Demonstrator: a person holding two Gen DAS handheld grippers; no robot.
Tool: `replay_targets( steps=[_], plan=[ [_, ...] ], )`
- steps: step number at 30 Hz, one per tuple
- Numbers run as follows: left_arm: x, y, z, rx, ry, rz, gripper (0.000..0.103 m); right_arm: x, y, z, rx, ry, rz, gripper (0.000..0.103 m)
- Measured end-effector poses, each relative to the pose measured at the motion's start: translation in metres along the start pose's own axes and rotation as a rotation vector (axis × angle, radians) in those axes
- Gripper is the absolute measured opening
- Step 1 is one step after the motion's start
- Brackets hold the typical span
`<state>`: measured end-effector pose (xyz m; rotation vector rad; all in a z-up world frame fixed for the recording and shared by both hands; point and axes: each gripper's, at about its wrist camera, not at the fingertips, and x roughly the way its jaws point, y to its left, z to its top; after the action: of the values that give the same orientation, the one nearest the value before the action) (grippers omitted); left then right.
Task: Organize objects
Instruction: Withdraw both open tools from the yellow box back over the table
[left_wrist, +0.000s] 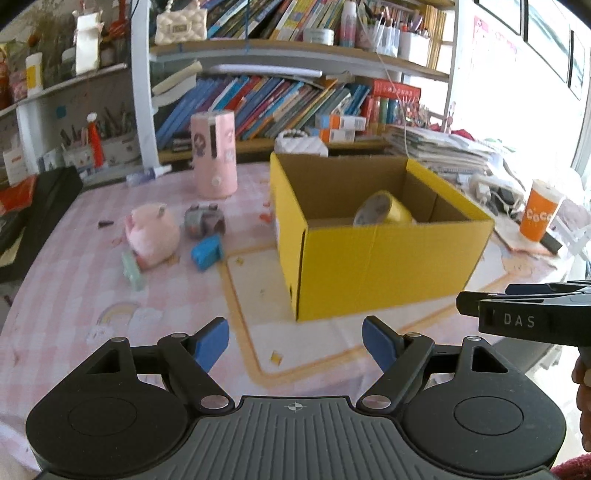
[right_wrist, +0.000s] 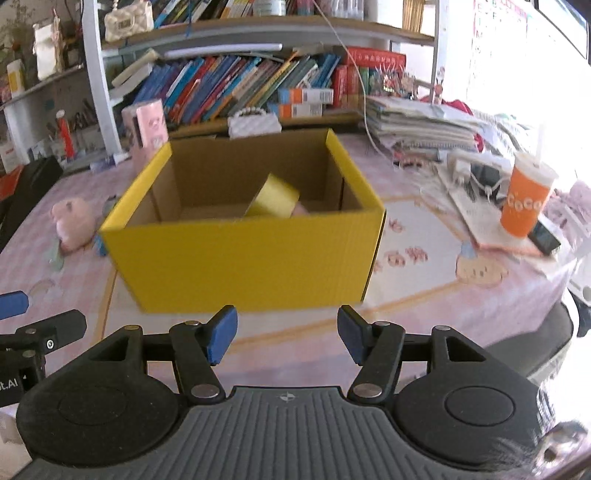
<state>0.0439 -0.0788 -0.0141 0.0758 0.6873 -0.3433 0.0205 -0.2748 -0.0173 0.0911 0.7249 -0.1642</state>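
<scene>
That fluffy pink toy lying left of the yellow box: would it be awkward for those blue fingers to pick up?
Probably easy. The pink plush toy looks soft and fuzzy, so it should squash and grip rather than slip. It seems light and lies slumped, so it is unlikely to roll. The left gripper is open.

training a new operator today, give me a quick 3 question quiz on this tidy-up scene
1. True or false: the yellow box already holds a roll of yellow tape.
2. Which lies nearest the pink plush toy? A) orange cup B) blue toy C) white handbag
3. Fill in: both the left gripper and the right gripper are ____ and hold nothing.

Key: 1 true; 2 B; 3 open.
</scene>
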Motion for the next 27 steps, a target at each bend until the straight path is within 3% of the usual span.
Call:
replay_targets(
  steps=[11, 27],
  plan=[
    [-0.026, 0.019, -0.033, -0.001, 0.056, 0.004, 0.083, -0.021, 0.033, -0.038, -0.023, 0.062, 0.031, 0.064],
    [-0.056, 0.067, -0.052, -0.040, 0.055, 0.089, 0.087, -0.028, 0.100, -0.050, -0.110, 0.082, 0.144, 0.070]
  ],
)
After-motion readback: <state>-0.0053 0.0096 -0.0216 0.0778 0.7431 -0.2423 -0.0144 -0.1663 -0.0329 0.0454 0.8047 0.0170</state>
